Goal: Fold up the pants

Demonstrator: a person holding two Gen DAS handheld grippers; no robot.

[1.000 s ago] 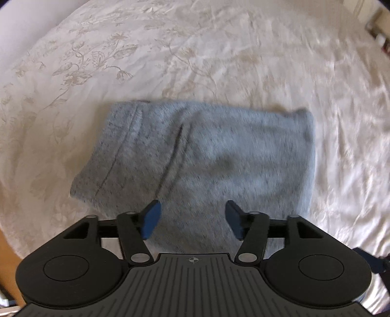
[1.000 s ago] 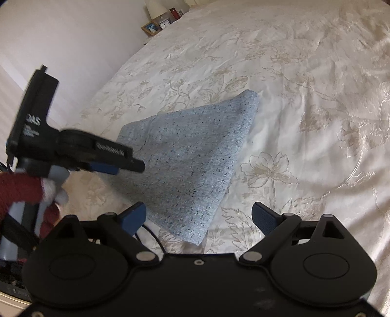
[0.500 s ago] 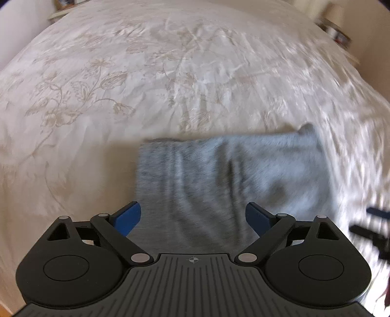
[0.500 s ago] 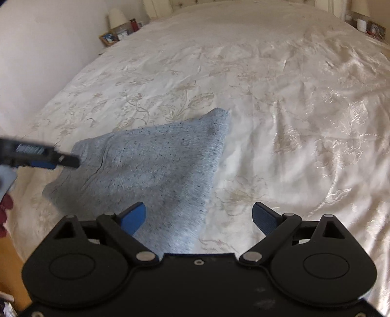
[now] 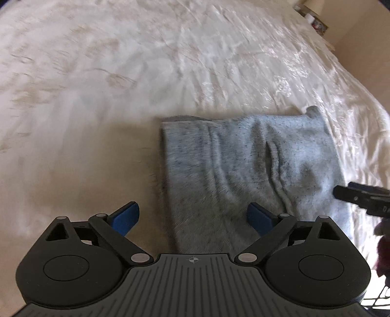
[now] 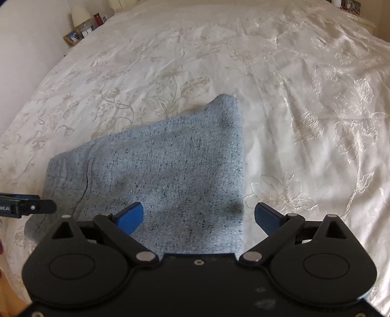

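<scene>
Two tools hang over a bed (image 6: 304,102) covered by a cream bedspread with a woven flower pattern. On it lie the pants (image 6: 170,175), grey-blue speckled knit, folded into a flat packet near the bed's front edge.

From the left wrist view, the left tool (image 5: 193,218) has its jaws opening, already spread wide, and its blue pads (image 5: 125,217) press on nothing. One pad sits over bare bedspread just beside the packet's left edge, the other over the cloth, so that edge runs between them. The pants (image 5: 243,170) show soft ridges across the top layer. The tip of the other tool pokes in at the right, over the packet's right side.

From the right wrist view, the right tool (image 6: 198,218) is likewise spread wide and holds nothing. Its left pad is above the cloth and its right pad above the bedspread, with the packet's right edge between them. The left tool's dark tip shows at the far left, next to the packet's left edge.

A lamp (image 6: 79,15) and small picture frames (image 6: 73,36) stand beyond the bed's far corner.
</scene>
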